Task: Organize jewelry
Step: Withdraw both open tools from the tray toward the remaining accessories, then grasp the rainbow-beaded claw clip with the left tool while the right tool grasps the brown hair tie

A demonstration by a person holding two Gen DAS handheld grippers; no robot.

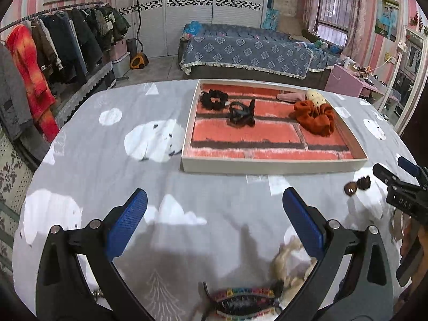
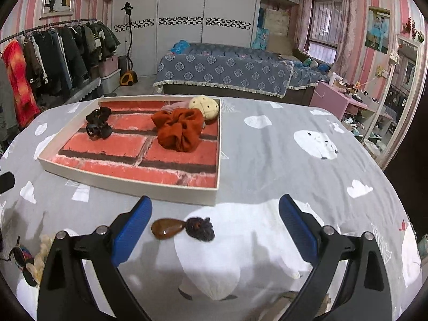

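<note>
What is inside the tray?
The tray holds a rust scrunchie, black claw clip, black scrunchie and cream plush; a pink item behind is partly covered.

Even indoor light, fisheye-warped edges, soft shadows
</note>
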